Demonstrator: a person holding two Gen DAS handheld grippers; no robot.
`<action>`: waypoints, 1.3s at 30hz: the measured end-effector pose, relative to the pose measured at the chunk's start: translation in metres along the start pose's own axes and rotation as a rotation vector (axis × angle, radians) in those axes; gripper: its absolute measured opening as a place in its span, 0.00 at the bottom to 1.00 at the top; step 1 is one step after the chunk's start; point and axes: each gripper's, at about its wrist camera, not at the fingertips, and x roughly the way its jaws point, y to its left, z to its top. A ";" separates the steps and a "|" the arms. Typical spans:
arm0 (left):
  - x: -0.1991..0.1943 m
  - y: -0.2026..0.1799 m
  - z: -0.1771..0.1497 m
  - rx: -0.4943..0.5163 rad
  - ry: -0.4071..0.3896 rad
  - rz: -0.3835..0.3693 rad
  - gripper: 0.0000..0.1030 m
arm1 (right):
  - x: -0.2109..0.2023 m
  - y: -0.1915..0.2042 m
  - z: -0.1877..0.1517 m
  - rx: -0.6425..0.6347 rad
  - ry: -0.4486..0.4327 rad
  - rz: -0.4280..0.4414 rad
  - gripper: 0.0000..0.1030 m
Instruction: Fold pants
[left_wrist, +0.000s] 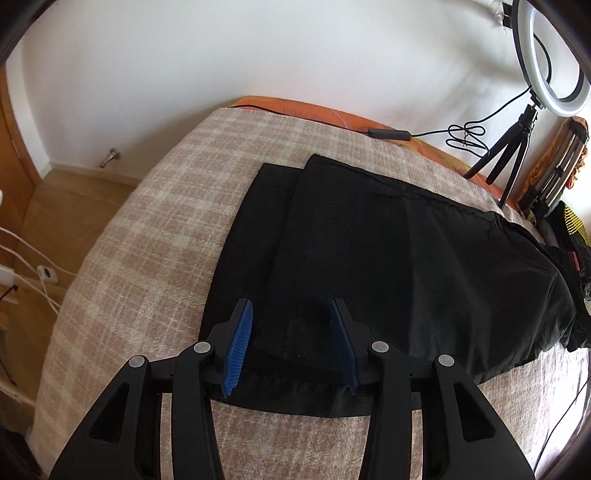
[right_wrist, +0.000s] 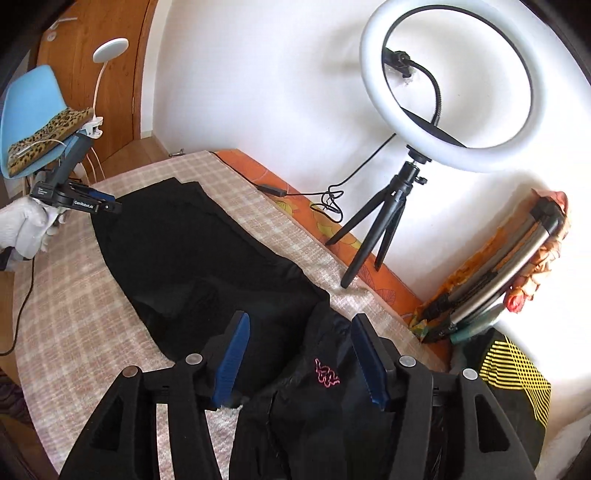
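Both claws are hanging open over the black pants (left_wrist: 369, 240).
We are seeing 2 legs lying lengthwise on the bed (left_wrist: 129, 240): left claw (left_wrist: 291, 314) above the hems, right claw (right_wrist: 299, 328) above the waist.

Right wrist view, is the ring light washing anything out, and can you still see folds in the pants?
Right wrist view: ring light and wall glare white; pants read as flat black. Left wrist view: softer light, pant-leg edges visible, fisheye bends the bed.

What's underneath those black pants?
The black pants lie on a beige checked blanket, over an orange sheet showing at the wall edge. Anything beneath the fabric itself is hidden.
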 end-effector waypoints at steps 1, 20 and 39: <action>0.003 -0.002 -0.001 0.007 0.007 0.010 0.41 | -0.009 -0.007 -0.011 0.023 -0.005 0.006 0.58; 0.002 -0.017 -0.008 0.031 -0.059 0.054 0.16 | -0.073 -0.031 -0.145 0.032 0.042 0.093 0.73; -0.022 0.005 -0.018 0.027 -0.107 0.133 0.16 | 0.071 -0.169 -0.065 0.112 0.214 -0.416 0.25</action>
